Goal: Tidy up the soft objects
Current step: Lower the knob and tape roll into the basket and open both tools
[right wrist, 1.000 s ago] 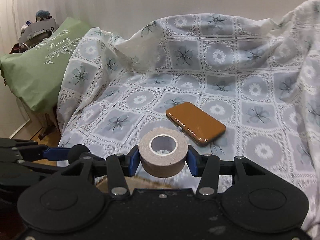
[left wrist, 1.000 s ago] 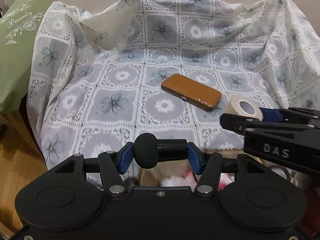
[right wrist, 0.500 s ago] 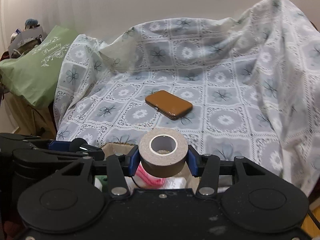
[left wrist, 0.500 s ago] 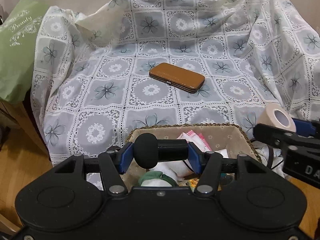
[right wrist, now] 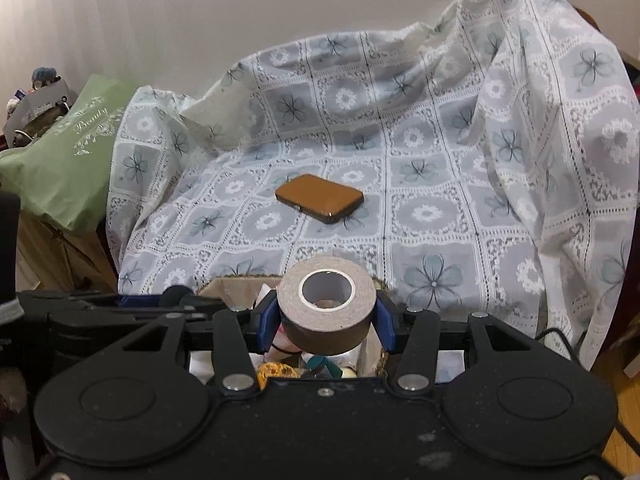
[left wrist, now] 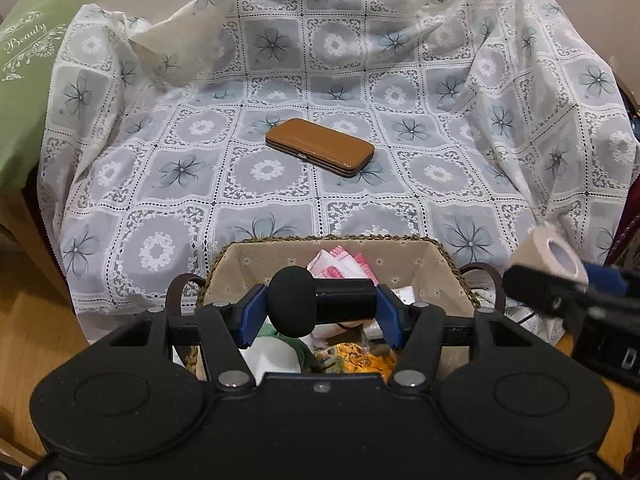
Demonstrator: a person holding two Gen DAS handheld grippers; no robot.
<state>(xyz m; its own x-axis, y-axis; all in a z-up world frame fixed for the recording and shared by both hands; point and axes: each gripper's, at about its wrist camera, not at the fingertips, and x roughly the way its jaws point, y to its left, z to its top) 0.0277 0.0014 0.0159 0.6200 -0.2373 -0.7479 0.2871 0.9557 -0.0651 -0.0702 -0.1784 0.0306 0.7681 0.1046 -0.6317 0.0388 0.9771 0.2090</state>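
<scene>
- Black microphone (left wrist: pixel 320 300) with foam head — lying crosswise, clamped above the basket (left wrist: pixel 448 258).
- Beige tape roll (right wrist: pixel 327 310) — gripped, hole facing up-forward, over the near, lined wicker basket of soft items.

Both wrist cameras look forward and downward, close over the braided, fabric-lined basket (left wrist: pixel 448 258) (right wrist: pixel 224 282). Both take in the flat tan leather case (left wrist: pixel 320 152) (right wrist: pixel 320 197) farther off; the right view sits right of the left.

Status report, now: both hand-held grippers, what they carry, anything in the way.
Left hand-held gripper shut on black microphone, over basket. Right hand-held gripper shut on tape roll, at the basket too. Brown case on the sofa cover; nothing blocking.
</scene>
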